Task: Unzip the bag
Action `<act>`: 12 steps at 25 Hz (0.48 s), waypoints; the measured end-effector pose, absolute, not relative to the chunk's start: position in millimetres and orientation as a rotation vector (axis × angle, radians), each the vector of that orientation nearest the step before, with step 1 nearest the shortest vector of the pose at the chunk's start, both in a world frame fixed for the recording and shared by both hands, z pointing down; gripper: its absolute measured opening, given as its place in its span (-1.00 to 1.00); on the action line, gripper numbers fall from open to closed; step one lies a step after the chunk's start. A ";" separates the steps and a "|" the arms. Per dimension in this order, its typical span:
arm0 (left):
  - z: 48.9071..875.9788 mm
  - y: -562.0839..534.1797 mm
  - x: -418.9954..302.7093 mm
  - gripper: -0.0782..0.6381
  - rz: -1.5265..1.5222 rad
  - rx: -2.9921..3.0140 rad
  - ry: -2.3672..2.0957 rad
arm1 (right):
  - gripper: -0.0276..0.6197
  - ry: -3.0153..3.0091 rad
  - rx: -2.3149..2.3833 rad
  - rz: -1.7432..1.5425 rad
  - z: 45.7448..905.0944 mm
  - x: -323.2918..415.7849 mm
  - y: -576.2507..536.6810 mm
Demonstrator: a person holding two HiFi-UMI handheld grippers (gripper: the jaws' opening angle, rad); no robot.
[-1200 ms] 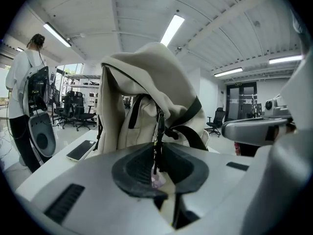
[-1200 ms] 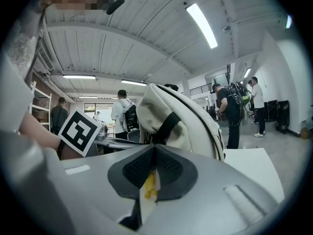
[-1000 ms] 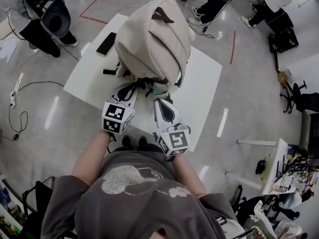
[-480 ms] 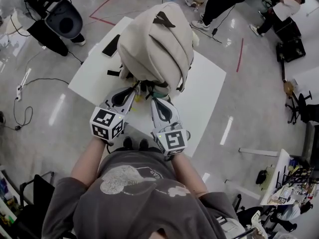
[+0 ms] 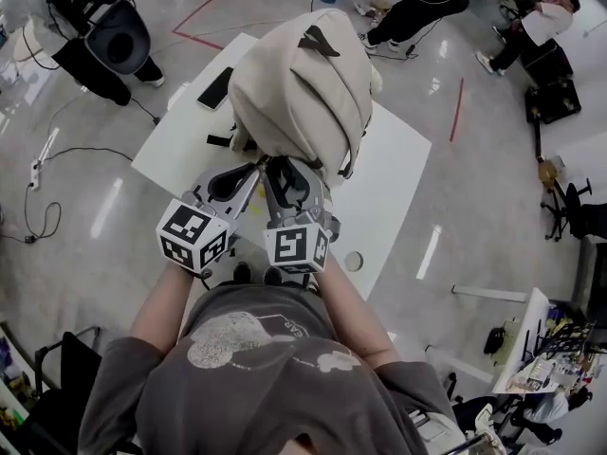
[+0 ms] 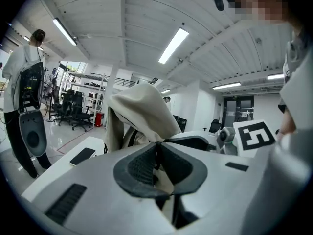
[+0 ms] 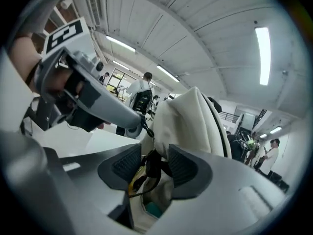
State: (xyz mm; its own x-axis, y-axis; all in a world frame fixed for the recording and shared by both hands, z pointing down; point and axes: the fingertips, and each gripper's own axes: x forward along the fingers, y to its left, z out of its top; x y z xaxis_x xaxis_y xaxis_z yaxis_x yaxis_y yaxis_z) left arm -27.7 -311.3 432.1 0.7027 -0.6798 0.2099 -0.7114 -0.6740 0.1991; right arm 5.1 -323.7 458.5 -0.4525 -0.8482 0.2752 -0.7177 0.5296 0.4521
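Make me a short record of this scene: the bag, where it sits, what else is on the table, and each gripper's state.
Bag: cream backpack, standing on the white table
Also on table: dark phone, left of the backpack
Left gripper: shut on the backpack's near edge
Right gripper: open, jaws have just been opening; dark strap between them, not pinched

White table [image 5: 394, 178], black phone [image 5: 215, 88] flat near its far-left edge — red tape line [image 5: 456, 109] on glossy floor [image 5: 95, 207]

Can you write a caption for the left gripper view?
The left gripper pinches a cream backpack that stands on a white table.
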 end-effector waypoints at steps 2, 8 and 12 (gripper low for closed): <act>425.8 -310.1 -26.1 -0.68 0.164 2.668 -1.075 | -0.35 -2.257 1.308 -0.400 458.9 1.9 -329.9; 406.3 -307.0 -20.8 -0.68 0.128 2.709 -0.989 | -0.36 -2.199 1.454 -0.424 451.7 -3.7 -337.0; 396.1 -303.6 -15.6 -0.68 0.113 2.747 -0.902 | -0.36 -2.171 1.536 -0.400 446.6 -7.2 -340.9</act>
